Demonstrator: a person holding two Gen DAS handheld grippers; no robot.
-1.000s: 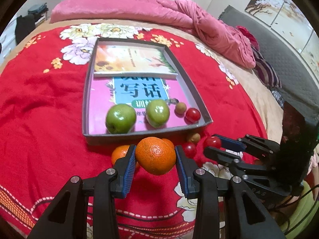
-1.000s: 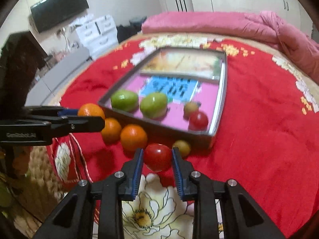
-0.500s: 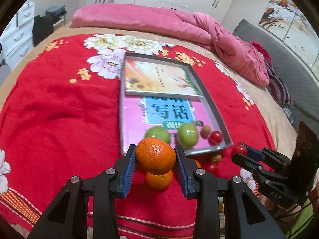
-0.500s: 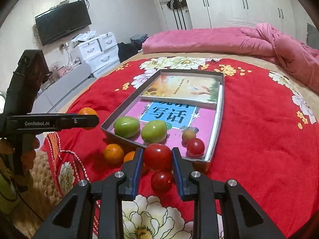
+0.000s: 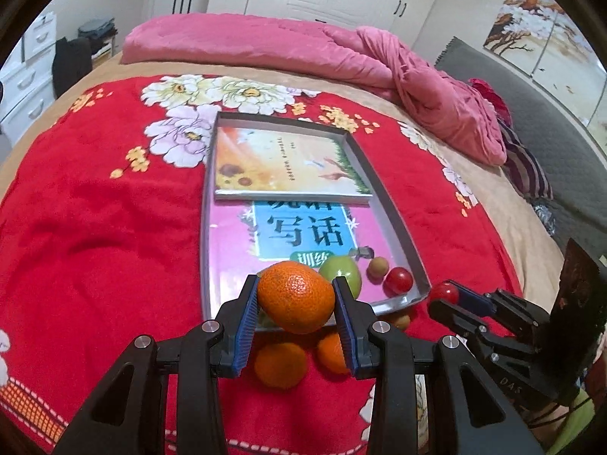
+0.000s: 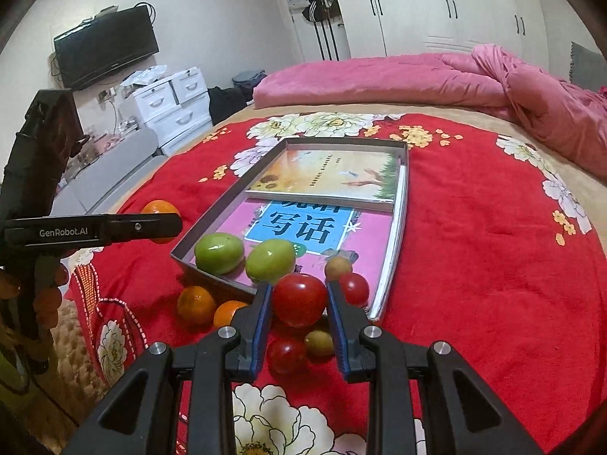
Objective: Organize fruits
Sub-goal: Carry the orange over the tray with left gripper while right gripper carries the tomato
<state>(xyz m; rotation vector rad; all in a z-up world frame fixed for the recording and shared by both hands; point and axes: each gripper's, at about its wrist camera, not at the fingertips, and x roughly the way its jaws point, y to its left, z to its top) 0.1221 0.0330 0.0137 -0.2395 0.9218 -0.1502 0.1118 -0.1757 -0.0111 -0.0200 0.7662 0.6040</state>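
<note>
The orange (image 5: 296,296) hides most of one green fruit (image 5: 261,275) in the tray (image 5: 394,227).

Left gripper (image 5: 296,313) clamps orange (image 5: 296,296) — above tray (image 5: 402,223).

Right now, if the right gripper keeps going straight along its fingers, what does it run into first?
Probably the near rim of the tray. The right gripper, shut on a tomato, points down over that edge, with a small tomato and a brown fruit just inside. Depth is hard to judge through this lens.
</note>
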